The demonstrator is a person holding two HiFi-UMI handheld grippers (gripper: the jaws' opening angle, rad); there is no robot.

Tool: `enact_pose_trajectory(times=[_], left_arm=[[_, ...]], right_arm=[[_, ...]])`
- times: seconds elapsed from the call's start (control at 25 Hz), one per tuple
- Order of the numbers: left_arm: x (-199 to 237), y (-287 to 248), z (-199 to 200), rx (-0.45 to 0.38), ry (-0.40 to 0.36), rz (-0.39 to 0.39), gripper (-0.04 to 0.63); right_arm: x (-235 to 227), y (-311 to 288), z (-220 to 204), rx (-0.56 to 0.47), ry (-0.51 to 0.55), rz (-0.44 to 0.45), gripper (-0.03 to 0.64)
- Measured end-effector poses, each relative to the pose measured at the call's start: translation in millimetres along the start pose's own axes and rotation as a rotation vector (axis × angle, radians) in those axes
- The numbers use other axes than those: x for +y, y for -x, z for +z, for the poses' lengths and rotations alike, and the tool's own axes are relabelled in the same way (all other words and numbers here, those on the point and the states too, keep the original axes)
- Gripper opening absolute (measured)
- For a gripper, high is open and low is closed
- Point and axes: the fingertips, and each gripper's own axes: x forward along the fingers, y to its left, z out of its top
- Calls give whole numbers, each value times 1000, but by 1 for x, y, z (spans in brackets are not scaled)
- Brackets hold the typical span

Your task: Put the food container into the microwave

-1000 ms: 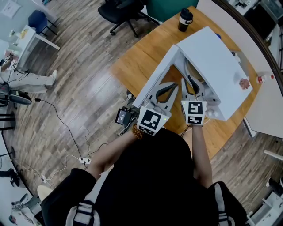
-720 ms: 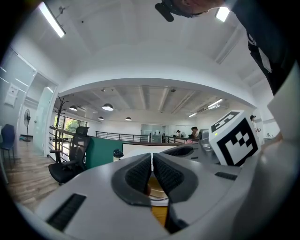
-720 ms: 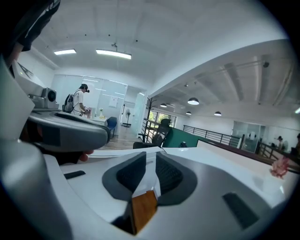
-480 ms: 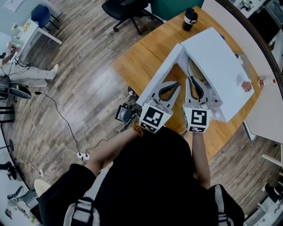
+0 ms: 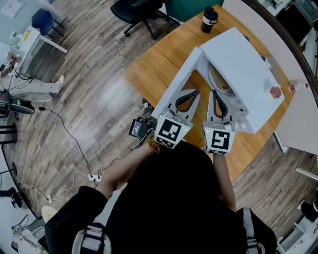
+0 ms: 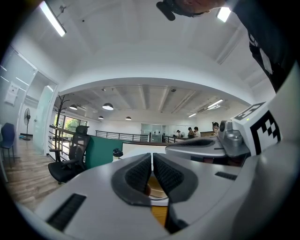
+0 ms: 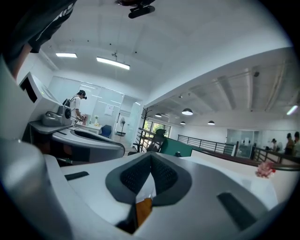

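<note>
Surface (image 5: 149,69) of wood grain carries the boxy white microwave (image 5: 243,64), its door (image 5: 176,84) swung wide. The round, pale food container (image 5: 218,79) is seen inside the cavity. Left tongs (image 5: 195,93) and right tongs (image 5: 214,93) are pressed together, empty, at the opening.

A black lidded tumbler (image 5: 209,19) stands at the far edge of the wooden table (image 5: 159,64). A black office chair (image 5: 136,10) sits nearby on the plank floor (image 5: 94,89), where cables run to a power strip (image 5: 94,179).

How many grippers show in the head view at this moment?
2: the left gripper and the right gripper, side by side, both pointing into the open microwave. No others seem hidden.
</note>
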Motion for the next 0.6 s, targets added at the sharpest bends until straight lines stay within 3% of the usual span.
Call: enact_pose_trajectory(times=[0.2,0.6], left_arm=[[-1,0,1,-4,-3,-2,31],[4,1,-4,-4,5,13,32]], right_arm=[[-1,10,5,-50,-8,-52,7],[8,7,-4,-19,11,-19,8]])
